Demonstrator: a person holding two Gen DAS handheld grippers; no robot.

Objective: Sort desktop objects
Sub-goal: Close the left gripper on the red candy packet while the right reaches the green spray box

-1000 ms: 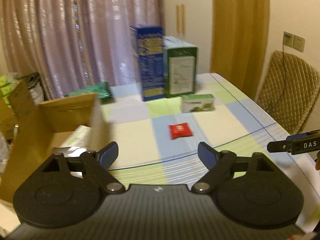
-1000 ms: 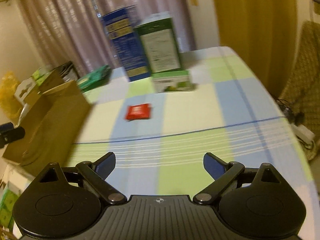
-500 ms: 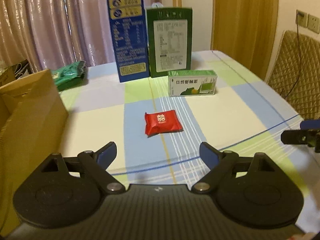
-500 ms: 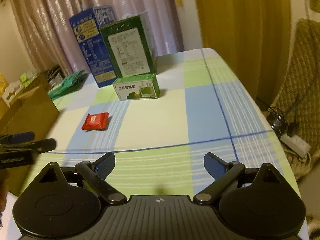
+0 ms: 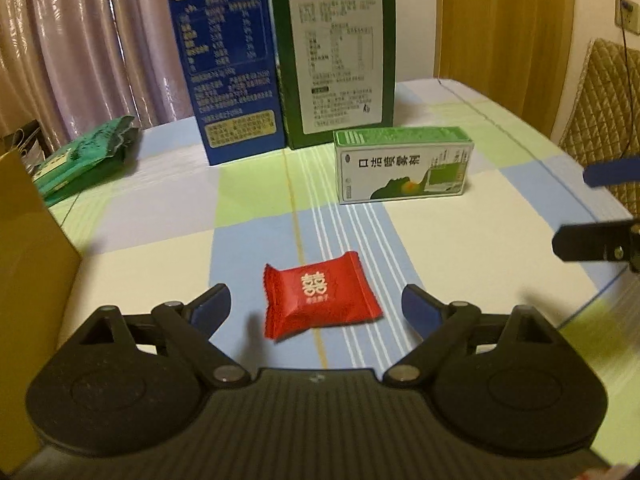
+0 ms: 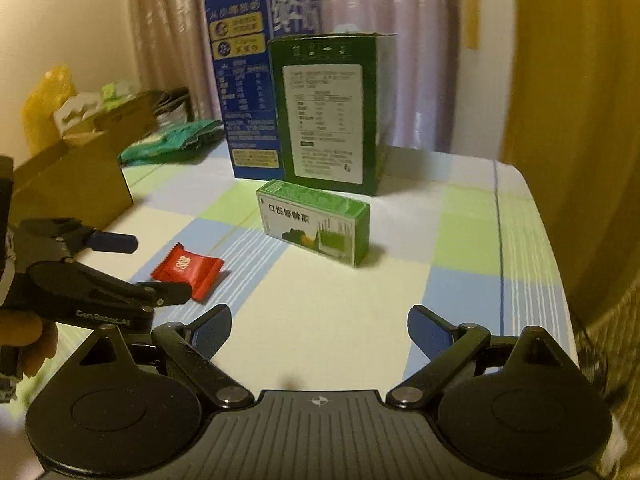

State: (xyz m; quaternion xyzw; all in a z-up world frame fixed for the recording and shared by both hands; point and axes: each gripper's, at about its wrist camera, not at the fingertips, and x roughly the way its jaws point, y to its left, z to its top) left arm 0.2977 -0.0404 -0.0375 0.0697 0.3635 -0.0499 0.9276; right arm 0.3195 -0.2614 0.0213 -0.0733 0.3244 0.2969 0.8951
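A red candy packet [image 5: 318,298] lies on the checked tablecloth, between the tips of my open left gripper [image 5: 316,308]; it also shows in the right wrist view [image 6: 188,268]. A small green-and-white box [image 5: 404,164] lies behind it, also seen from the right wrist [image 6: 316,224]. A tall blue carton [image 5: 224,60] and a tall green carton [image 5: 336,52] stand at the back. My right gripper [image 6: 320,330] is open and empty, over bare cloth to the right of the packet. The left gripper [image 6: 136,268] shows in the right wrist view beside the packet.
A brown cardboard box [image 5: 28,264] stands at the table's left edge. A green foil bag [image 5: 84,160] lies at the back left. A quilted chair [image 5: 604,120] stands off the right side. Curtains hang behind the table.
My left gripper has moved forward and down until the red packet lies between its fingertips. My right gripper has moved forward and turned left toward the boxes. Both stayed open.
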